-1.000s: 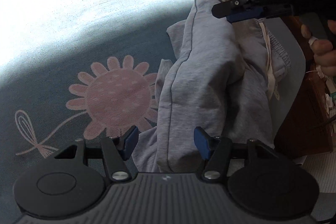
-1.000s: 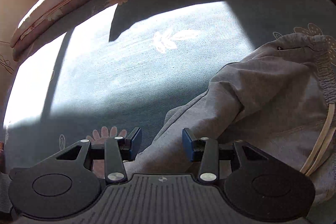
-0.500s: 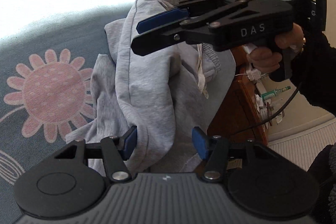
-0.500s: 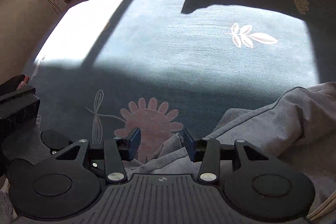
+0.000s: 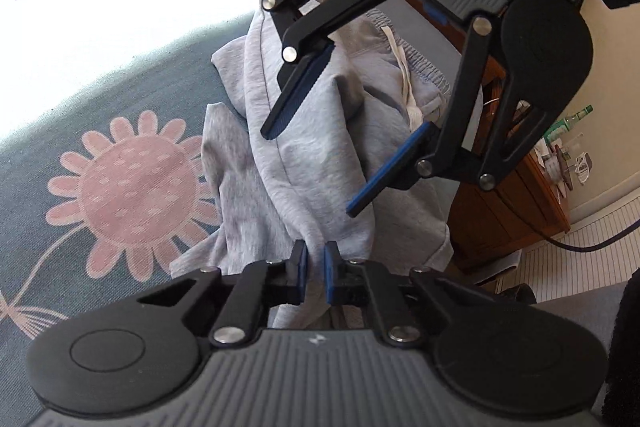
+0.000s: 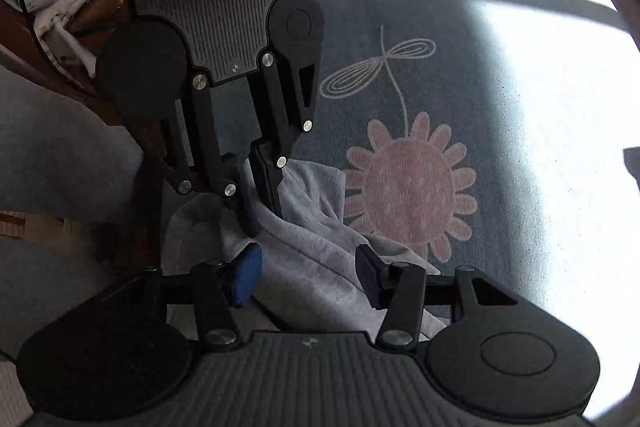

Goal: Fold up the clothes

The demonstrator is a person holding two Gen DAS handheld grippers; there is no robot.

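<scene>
1. Right now the left gripper has its fingers pressed together on a bunch of the grey sweatpants, pinching the cloth at the near, lower end of the heap.
2. Just beyond those fingers, the right gripper hangs tips-down over the middle of the garment; its fingers are spreading, with grey cloth below and between them but neither pad pressing on it.
3. Seen from the right gripper's own camera, a ridge of the sweatpants runs between its fingers, and the left gripper bites the cloth just ahead.
4. Further out, the pants lie crumpled at the edge of the blue bed cover, beside a pink flower print; the white drawstring trails near the waistband.
5. Beyond the bed edge stands a wooden cabinet.
6. Risk, as I judge it: the left pinch may hold several layers, so a pull could drag the whole bundle, not one edge.
7. With the heap so near the edge, a tug might slide it off the bed.
8. The two grippers sit close together and could knock.
</scene>
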